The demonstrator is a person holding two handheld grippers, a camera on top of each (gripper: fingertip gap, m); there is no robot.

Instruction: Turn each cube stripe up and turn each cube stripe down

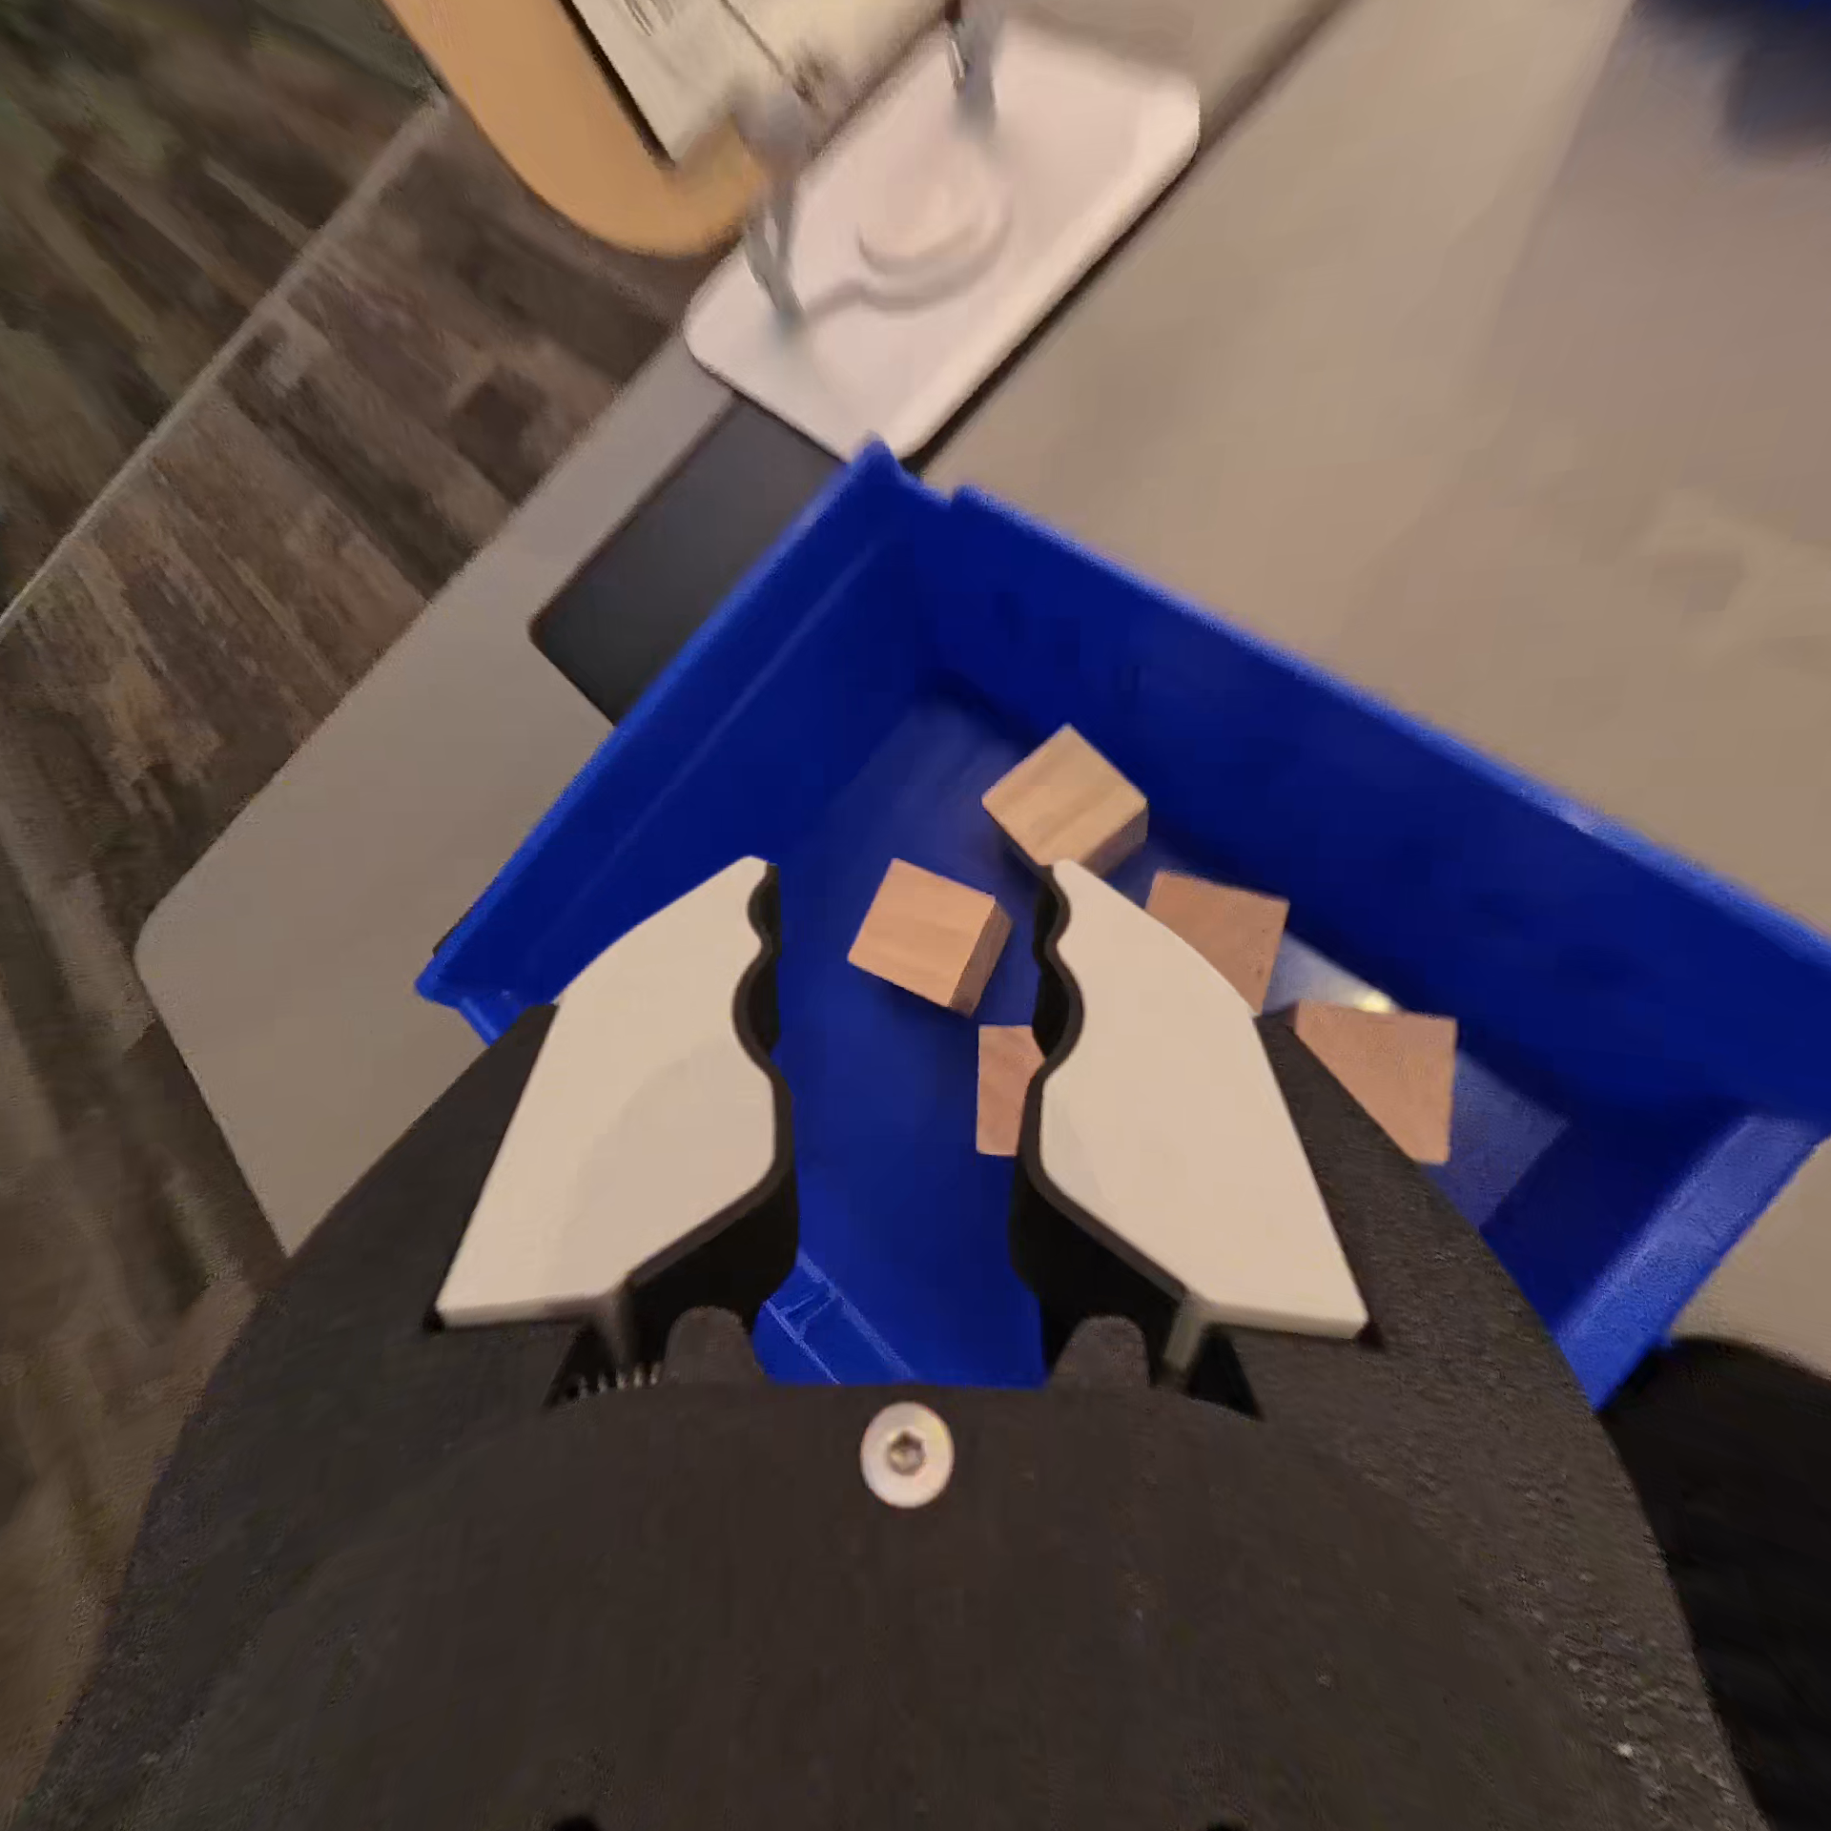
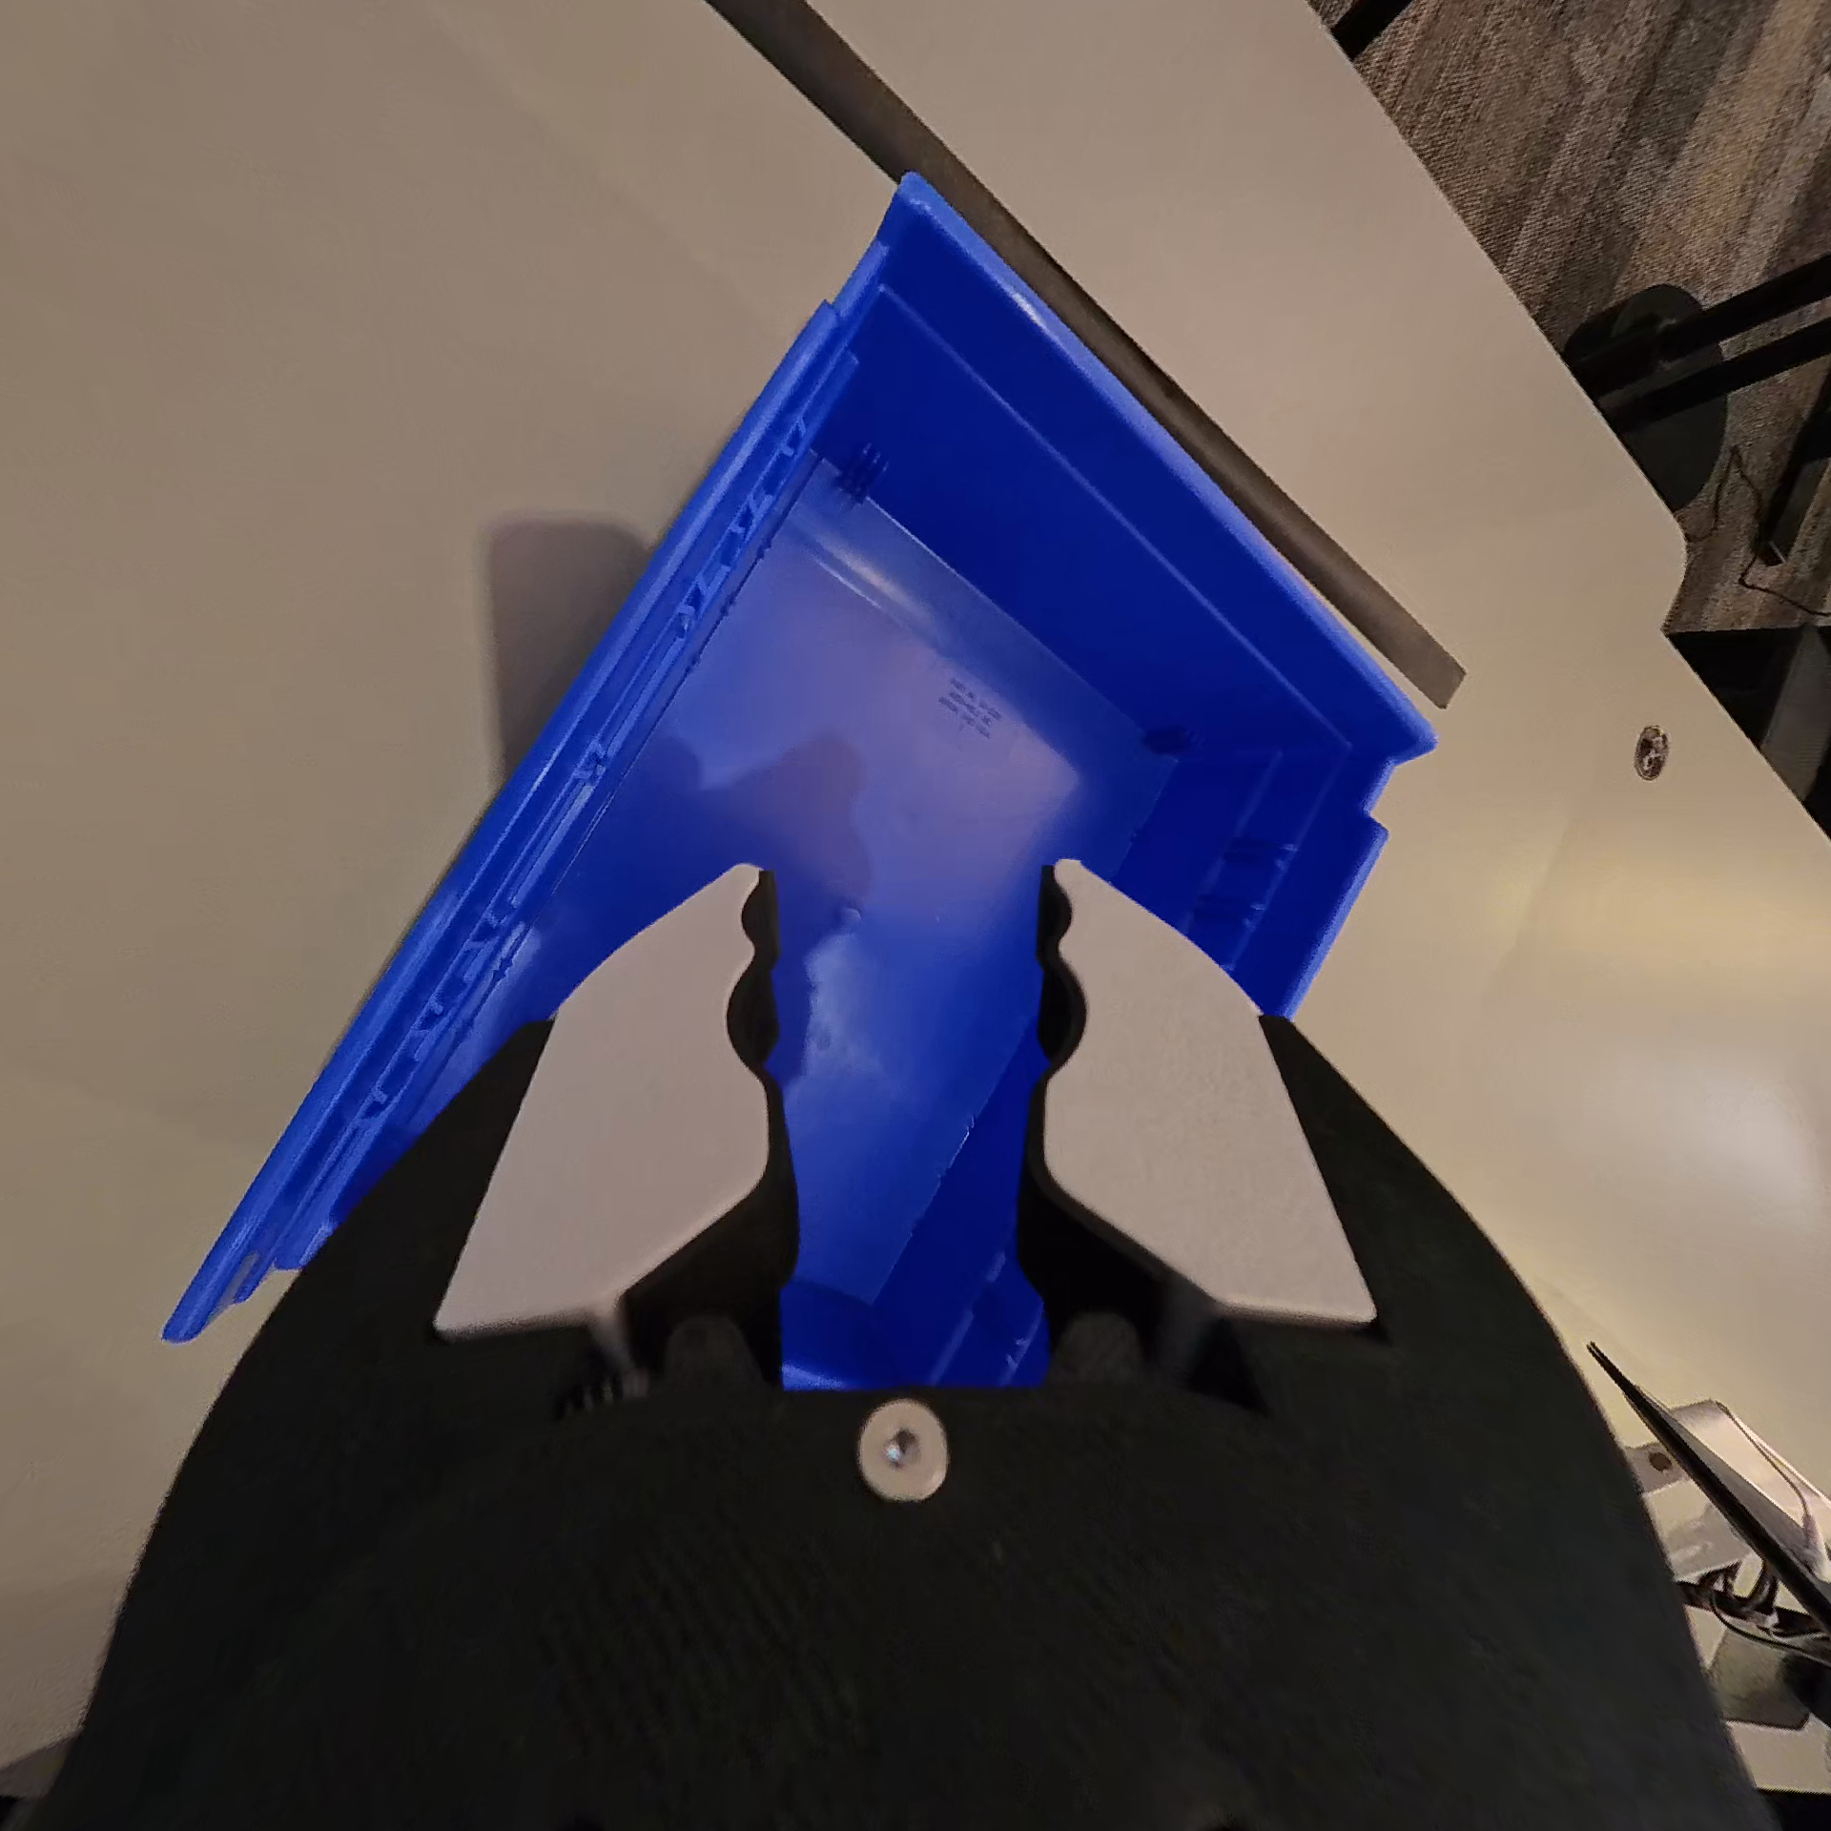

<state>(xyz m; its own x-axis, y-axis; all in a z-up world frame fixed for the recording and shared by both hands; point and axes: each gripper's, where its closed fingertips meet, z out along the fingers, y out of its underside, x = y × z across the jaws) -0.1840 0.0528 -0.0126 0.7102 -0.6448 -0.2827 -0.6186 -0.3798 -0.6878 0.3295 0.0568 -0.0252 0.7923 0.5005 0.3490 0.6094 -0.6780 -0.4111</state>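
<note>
I see a pale grey table (image 2: 347, 297) with rounded corners, split by a dark seam (image 2: 1090, 327) running diagonally across its top. Beyond its edges lies mottled grey-brown carpet (image 1: 149, 446). At the far edge in the left wrist view stands a white flat base (image 1: 951, 258), blurred, beside a tan curved chair back (image 1: 555, 149). A black stand (image 2: 1684, 367) sits on the carpet.

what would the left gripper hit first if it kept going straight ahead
Probably a wooden cube lying in the blue bin: it sits just ahead of the open left gripper, between the fingertips. Depth is unclear, so the gripper might reach the bin floor beside it instead.
</note>
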